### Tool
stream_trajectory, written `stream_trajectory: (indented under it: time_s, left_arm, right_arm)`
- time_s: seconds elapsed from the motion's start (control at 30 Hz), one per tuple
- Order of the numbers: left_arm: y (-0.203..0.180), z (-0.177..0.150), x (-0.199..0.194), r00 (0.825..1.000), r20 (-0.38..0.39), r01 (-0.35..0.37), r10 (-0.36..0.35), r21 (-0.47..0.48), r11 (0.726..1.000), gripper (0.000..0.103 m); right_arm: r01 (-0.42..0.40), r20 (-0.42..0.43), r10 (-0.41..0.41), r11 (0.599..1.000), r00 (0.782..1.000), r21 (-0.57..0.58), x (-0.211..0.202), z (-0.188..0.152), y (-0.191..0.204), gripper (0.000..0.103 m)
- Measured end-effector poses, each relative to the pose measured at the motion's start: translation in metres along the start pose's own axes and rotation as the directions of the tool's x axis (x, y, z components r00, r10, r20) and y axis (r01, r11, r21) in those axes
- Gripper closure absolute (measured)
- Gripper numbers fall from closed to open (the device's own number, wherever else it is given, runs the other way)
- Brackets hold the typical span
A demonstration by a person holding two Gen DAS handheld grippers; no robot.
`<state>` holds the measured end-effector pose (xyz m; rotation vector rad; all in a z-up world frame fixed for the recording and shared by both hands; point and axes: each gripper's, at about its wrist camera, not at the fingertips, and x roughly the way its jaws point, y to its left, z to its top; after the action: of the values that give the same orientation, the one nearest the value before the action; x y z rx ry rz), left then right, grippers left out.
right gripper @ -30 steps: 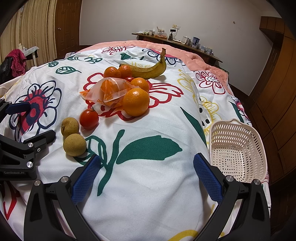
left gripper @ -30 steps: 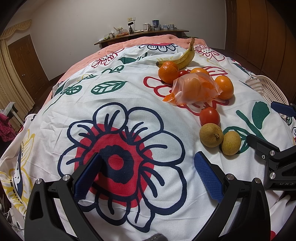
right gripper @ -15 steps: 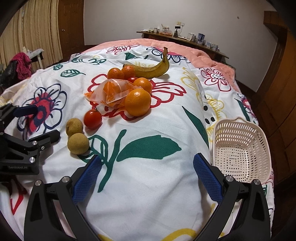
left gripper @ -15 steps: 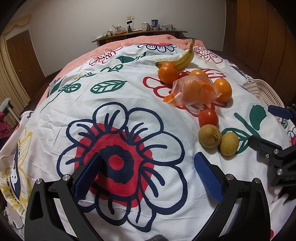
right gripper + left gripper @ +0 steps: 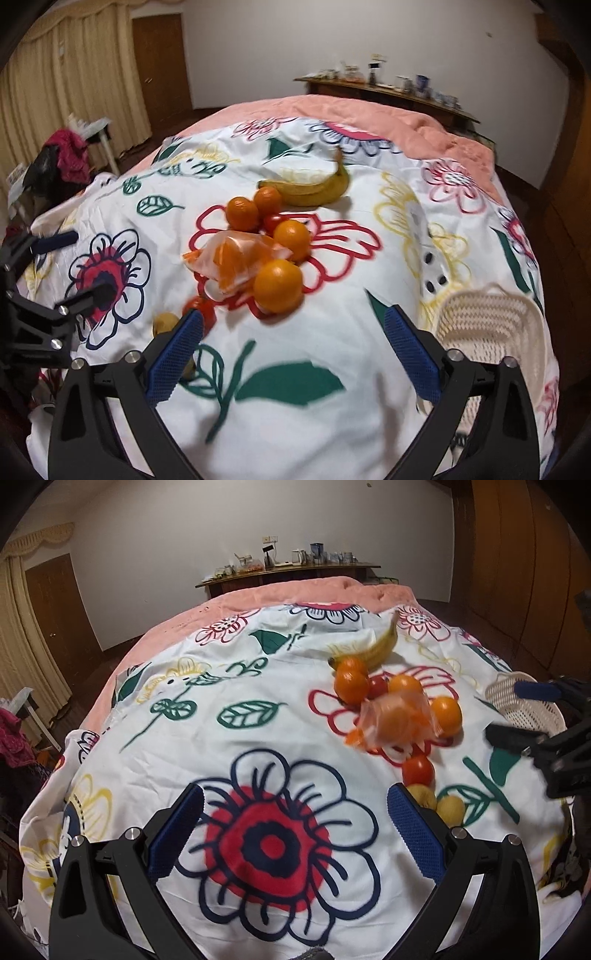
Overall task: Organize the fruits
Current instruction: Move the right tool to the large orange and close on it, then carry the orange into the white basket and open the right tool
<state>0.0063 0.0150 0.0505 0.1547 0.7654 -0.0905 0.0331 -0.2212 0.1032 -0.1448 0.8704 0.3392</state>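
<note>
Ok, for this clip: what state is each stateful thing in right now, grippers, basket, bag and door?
Left gripper: open, holding nothing.
Right gripper: open, holding nothing.
Basket: upright on the bed, no fruit visible inside.
Plastic bag: lying on the sheet, orange fruit inside.
Banana: unpeeled, lying flat.
Door: closed.

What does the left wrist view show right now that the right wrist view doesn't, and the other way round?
Only the left wrist view shows the two brownish-yellow round fruits fairly openly, beside the left gripper's right finger; in the right wrist view that gripper's left finger mostly hides them. Only the right wrist view shows the white basket's inside, with no fruit visible in it; the left view catches just its rim. Both show the banana, loose oranges, bagged oranges, a tomato, and the right gripper open and holding nothing, like the left.
</note>
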Motion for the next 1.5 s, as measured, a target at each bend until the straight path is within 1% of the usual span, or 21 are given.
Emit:
stream_trajectory:
  time_s: [0.07, 0.3, 0.4, 0.5, 0.6, 0.63, 0.67, 0.73, 0.77, 0.93, 1.03, 1.13, 1.23, 1.33, 1.5]
  left_arm:
    - [0.005, 0.004, 0.001, 1.0, -0.003, -0.004, 0.004, -0.013, 1.0, 0.002]
    - [0.01, 0.009, 0.011, 1.0, -0.018, 0.009, -0.009, -0.033, 0.999, 0.002]
    - [0.009, 0.012, 0.013, 1.0, -0.021, 0.013, -0.013, -0.034, 0.999, 0.002]
    - [0.007, 0.014, 0.015, 1.0, -0.021, 0.013, -0.014, -0.031, 0.999, 0.002]
    - [0.007, 0.016, 0.016, 1.0, -0.023, 0.013, -0.014, -0.03, 0.999, 0.002]
    - [0.006, 0.017, 0.017, 1.0, -0.027, 0.015, -0.016, -0.031, 0.999, 0.002]
    - [0.006, 0.019, 0.019, 0.999, -0.03, 0.016, -0.017, -0.032, 0.999, 0.002]
    - [0.006, 0.021, 0.023, 0.999, -0.039, 0.016, -0.018, -0.036, 0.999, 0.002]
    - [0.006, 0.022, 0.026, 0.999, -0.044, 0.017, -0.018, -0.037, 0.999, 0.002]
    - [0.002, 0.029, 0.035, 0.998, -0.057, 0.025, -0.027, -0.037, 0.999, 0.002]
    - [-0.004, 0.034, 0.038, 0.998, -0.055, 0.043, -0.044, -0.027, 0.999, 0.002]
    - [-0.012, 0.04, 0.044, 0.995, -0.058, 0.079, -0.08, -0.019, 0.997, 0.002]
    - [-0.023, 0.046, 0.054, 0.991, -0.074, 0.111, -0.111, -0.015, 0.994, 0.002]
    - [-0.034, 0.052, 0.064, 0.984, -0.092, 0.15, -0.15, -0.01, 0.989, 0.002]
    - [-0.049, 0.06, 0.078, 0.978, -0.12, 0.174, -0.173, -0.003, 0.985, 0.002]
  right_arm:
    - [0.005, -0.025, -0.006, 1.0, 1.0, -0.025, 0.011, 0.005, 0.005, 0.025]
    - [-0.042, -0.114, 0.035, 0.998, 0.993, -0.057, 0.036, 0.015, 0.008, 0.038]
    - [-0.065, -0.156, 0.057, 0.997, 0.986, -0.05, 0.046, 0.019, 0.006, 0.045]
    - [-0.101, -0.195, 0.093, 0.994, 0.976, -0.03, 0.056, 0.02, 0.002, 0.047]
    - [-0.13, -0.207, 0.122, 0.991, 0.971, -0.023, 0.06, 0.023, -0.001, 0.048]
    - [-0.132, -0.209, 0.124, 0.991, 0.97, -0.025, 0.061, 0.024, -0.001, 0.05]
    - [-0.129, -0.211, 0.12, 0.991, 0.97, -0.028, 0.063, 0.024, -0.002, 0.055]
    - [-0.132, -0.215, 0.125, 0.991, 0.969, -0.022, 0.064, 0.025, -0.004, 0.058]
    - [-0.139, -0.214, 0.132, 0.99, 0.968, -0.015, 0.064, 0.026, -0.005, 0.061]
    - [-0.165, -0.199, 0.165, 0.986, 0.966, 0.015, 0.062, 0.024, -0.012, 0.063]
    - [-0.158, -0.171, 0.16, 0.987, 0.972, 0.027, 0.054, 0.022, -0.015, 0.062]
    - [-0.155, -0.133, 0.161, 0.986, 0.978, 0.052, 0.042, 0.018, -0.023, 0.062]
    - [-0.154, -0.083, 0.163, 0.982, 0.983, 0.112, 0.027, 0.013, -0.037, 0.062]
    - [-0.137, -0.039, 0.146, 0.976, 0.989, 0.168, 0.013, 0.008, -0.055, 0.062]
    - [-0.1, 0.015, 0.1, 0.956, 0.995, 0.277, -0.007, -0.006, -0.094, 0.062]
